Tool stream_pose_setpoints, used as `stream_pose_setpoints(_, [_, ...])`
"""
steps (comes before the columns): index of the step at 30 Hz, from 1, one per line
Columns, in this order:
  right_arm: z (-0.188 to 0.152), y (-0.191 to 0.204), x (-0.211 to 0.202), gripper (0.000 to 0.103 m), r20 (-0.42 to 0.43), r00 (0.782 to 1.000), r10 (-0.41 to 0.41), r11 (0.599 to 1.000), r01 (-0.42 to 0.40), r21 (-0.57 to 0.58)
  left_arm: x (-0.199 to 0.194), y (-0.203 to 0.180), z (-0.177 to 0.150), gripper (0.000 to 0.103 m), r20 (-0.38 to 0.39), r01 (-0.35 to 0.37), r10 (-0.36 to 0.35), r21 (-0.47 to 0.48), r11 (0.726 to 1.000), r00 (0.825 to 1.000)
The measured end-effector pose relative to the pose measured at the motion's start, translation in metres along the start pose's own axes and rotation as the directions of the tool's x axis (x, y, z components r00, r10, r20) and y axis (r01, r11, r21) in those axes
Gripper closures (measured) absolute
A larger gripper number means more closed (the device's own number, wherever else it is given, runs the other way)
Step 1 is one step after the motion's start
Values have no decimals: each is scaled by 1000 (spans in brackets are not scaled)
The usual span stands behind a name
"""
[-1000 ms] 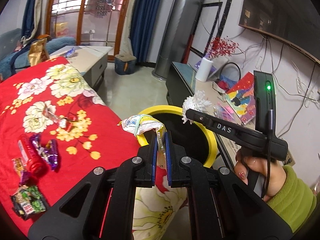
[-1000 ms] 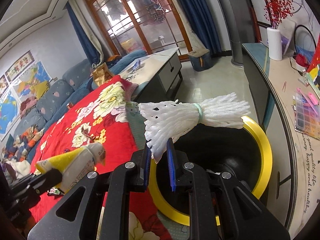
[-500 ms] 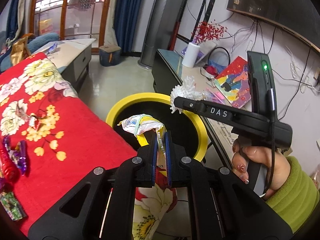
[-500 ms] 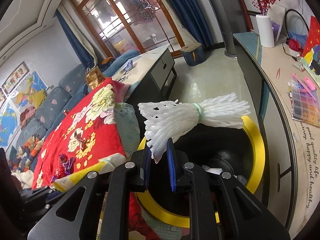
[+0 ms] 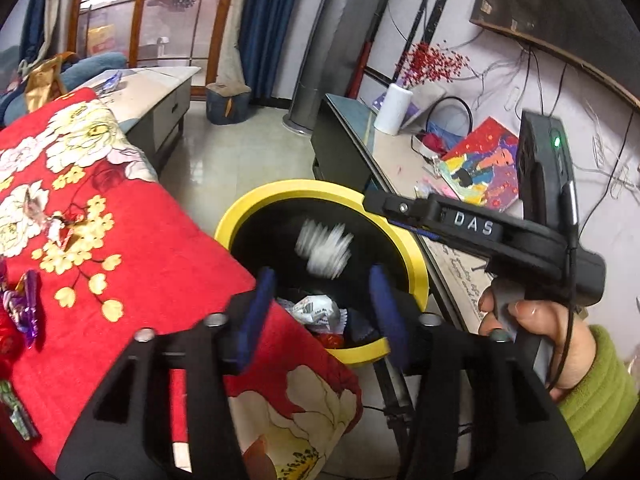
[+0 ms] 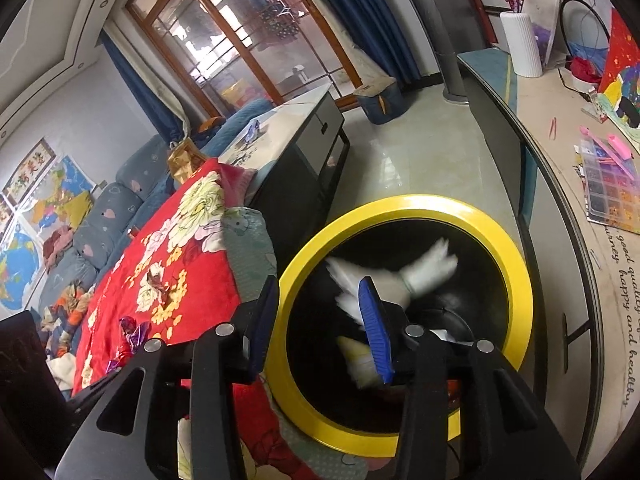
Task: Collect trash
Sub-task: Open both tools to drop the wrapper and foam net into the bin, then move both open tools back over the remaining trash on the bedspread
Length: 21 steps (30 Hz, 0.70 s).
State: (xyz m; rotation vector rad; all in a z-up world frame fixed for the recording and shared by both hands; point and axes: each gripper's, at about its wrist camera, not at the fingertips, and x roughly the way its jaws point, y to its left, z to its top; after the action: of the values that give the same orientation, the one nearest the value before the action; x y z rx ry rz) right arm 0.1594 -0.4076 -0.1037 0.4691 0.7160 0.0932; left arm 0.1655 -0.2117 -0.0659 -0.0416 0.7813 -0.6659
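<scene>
Both grippers hang over the black bin with a yellow rim [image 5: 320, 190] beside the red flowered cloth [image 5: 160, 264]. My left gripper [image 5: 326, 312] is open and empty. My right gripper [image 6: 320, 320] is open and empty too; its body shows in the left wrist view [image 5: 472, 228]. The white foam net [image 6: 404, 276] is blurred, falling inside the bin [image 6: 516, 264]; it also shows in the left wrist view [image 5: 324, 248]. A yellow-white wrapper [image 6: 358, 360] falls below it. Crumpled wrappers [image 5: 316, 310] lie at the bin's bottom.
Purple candy wrappers [image 5: 26, 304] and a small wrapper [image 5: 60, 226] lie on the cloth. A glass-topped console [image 5: 384, 152] with a white vase [image 5: 394, 108] and craft clutter stands right of the bin. A coffee table [image 5: 160, 88] and a sofa [image 6: 120, 208] stand farther back.
Both grippers have opened. The foam net has left the right gripper and the yellow-white wrapper the left gripper; both are dropping into the bin.
</scene>
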Motion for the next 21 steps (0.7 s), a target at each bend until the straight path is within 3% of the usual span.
stream_pose_setpoints(2, [-1, 0, 0, 57, 3, 1000, -10, 1000, 10, 0, -7, 2, 0, 44, 18, -13, 13, -5, 1000, 1000])
stream_pose_setpoints(4, [-2, 0, -1, 56, 8, 1000, -23, 1000, 23, -6, -11, 2, 2, 30, 32, -24, 24, -11, 1000, 999])
stream_pose_setpoints(9, [-3, 7, -4, 52, 27, 999, -41, 999, 42, -32, -24, 9, 5, 15, 61, -50, 52, -40, 998, 997])
stream_pose_setpoints(21, [-5, 26, -11, 39, 57, 996, -64, 994, 69, -87, -52, 27, 7, 11, 116, -98, 109, -100, 990, 987])
